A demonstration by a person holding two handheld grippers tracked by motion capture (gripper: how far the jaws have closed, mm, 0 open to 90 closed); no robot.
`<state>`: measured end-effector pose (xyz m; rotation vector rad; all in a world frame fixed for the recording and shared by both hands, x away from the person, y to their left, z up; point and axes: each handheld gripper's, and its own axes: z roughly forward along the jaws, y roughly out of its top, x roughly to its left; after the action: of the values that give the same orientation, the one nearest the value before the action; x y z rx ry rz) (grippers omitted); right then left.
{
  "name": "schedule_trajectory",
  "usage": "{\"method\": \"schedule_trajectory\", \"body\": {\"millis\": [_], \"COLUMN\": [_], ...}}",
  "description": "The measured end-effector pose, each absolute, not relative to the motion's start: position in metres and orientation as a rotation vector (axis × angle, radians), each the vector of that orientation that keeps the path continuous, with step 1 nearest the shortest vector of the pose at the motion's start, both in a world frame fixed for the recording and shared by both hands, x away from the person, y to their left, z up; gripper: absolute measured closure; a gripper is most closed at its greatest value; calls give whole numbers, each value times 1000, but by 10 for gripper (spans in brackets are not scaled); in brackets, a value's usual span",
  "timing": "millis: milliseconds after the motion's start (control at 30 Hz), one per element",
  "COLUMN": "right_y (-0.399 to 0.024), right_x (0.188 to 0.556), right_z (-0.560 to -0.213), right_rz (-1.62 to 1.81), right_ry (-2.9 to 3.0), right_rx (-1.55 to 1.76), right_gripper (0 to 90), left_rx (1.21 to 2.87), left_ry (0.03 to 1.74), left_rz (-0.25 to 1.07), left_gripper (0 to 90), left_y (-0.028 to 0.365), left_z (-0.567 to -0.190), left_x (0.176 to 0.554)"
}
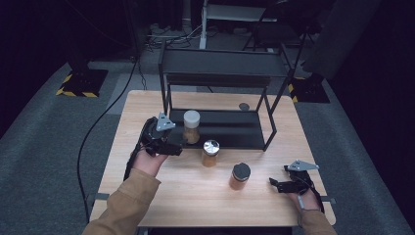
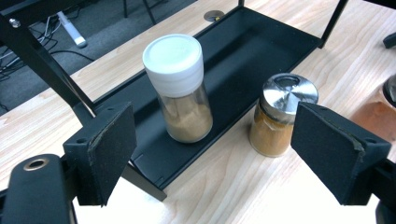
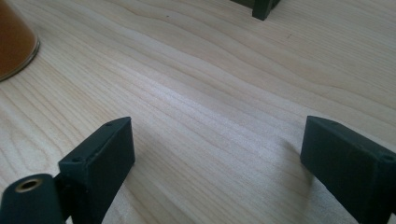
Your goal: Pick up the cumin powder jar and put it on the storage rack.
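Note:
Three glass spice jars hold brown powder. The white-lidded jar (image 1: 191, 126) (image 2: 180, 88) stands on the lower shelf of the black rack (image 1: 230, 129) (image 2: 261, 42). The silver-lidded jar (image 1: 211, 152) (image 2: 280, 114) stands on the table just in front of the rack. The dark-lidded jar (image 1: 240, 176) (image 3: 14, 42) stands nearer the front. My left gripper (image 1: 175, 143) (image 2: 217, 140) is open just left of the white-lidded jar, with nothing between its pads. My right gripper (image 1: 278, 175) (image 3: 217, 140) rests open over bare wood at the front right, right of the dark-lidded jar.
The rack has a second shelf (image 1: 222, 63) above the lower one, and its front posts (image 1: 271, 125) stand on the wooden table (image 1: 147, 107). A round grommet (image 1: 243, 106) sits in the tabletop behind the rack. A cable (image 1: 93, 132) trails over the floor on the left.

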<state>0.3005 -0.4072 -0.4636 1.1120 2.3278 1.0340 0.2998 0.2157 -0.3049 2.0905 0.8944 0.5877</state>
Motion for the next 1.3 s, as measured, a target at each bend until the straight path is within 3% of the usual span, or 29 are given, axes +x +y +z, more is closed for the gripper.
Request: {"method": "schedule_trajectory", "body": {"millis": [1300], "right_y": [-407], "right_x": [300], "right_z": [-464], "right_rz": [1034], "right_ry": [2330], "right_rx": [1109], "right_gripper": [89], "left_rx": [2145], "left_ry": [991], "left_rz": [512], "left_gripper": [133], "left_y": [237], "left_z": [-392], "left_x": [266]}}
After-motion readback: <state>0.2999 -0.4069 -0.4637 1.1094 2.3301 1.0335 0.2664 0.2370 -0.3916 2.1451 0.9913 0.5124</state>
